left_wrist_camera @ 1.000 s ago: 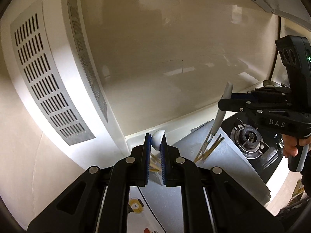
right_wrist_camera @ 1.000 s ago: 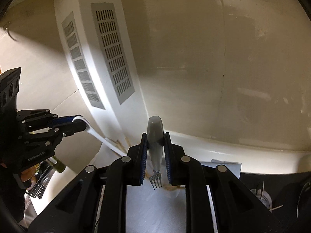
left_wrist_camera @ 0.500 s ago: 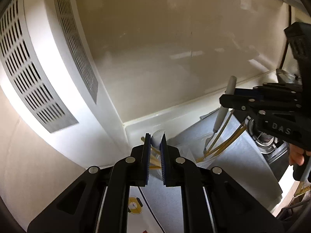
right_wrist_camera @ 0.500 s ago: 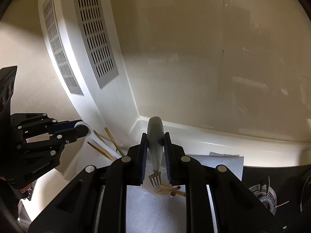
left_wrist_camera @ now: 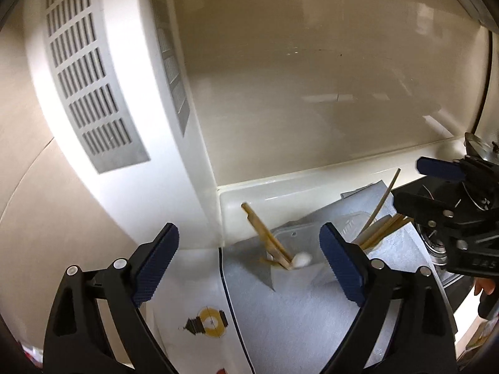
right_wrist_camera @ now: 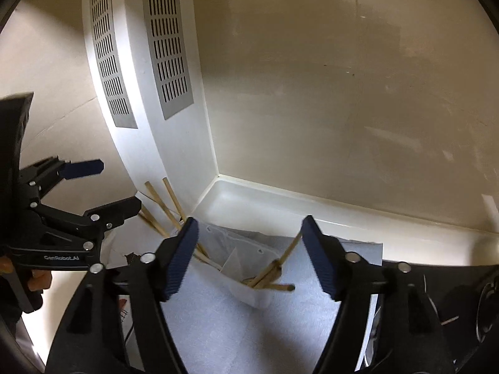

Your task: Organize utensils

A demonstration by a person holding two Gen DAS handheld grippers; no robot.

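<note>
A: What took up most of the frame?

B: A glossy cream wall (left_wrist_camera: 312, 78), and left of it a white column (right_wrist_camera: 137, 143) with grey slotted vents (right_wrist_camera: 167, 40). At their foot ran a white ledge (right_wrist_camera: 280, 205).

A: And under that?

B: The bench (left_wrist_camera: 299, 321), covered by a grey-white sheet. A clear utensil holder (right_wrist_camera: 249, 268) stood on it near the corner, and a dark stove burner (left_wrist_camera: 436, 243) lay at the right edge in the left wrist view.

A: The hand-held grippers?

B: The left hand-held gripper (left_wrist_camera: 249, 261) was spread wide with nothing between its blue pads (left_wrist_camera: 156, 261). The right hand-held gripper (right_wrist_camera: 249, 255) was likewise released and empty. Each appeared in the other's camera, also parted, with a bit of the person's fingers visible on the handle.

A: Where were the utensils?

B: In the holder. One bunch of chopsticks (left_wrist_camera: 268, 237) leaned left toward the column, their tips down in the left compartment. Just beside them a white spoon end (left_wrist_camera: 302, 260) poked up from the same compartment. A second bunch of chopsticks (left_wrist_camera: 379, 227) fanned out of the right compartment, one thin stick rising higher than the rest. In the right wrist view these showed between the open fingers, one lying nearly flat across the holder's rim.

A: Anything smaller?

B: A small yellow and black print (left_wrist_camera: 207, 322) on the white surface left of the sheet. I couldn't read it.
</note>
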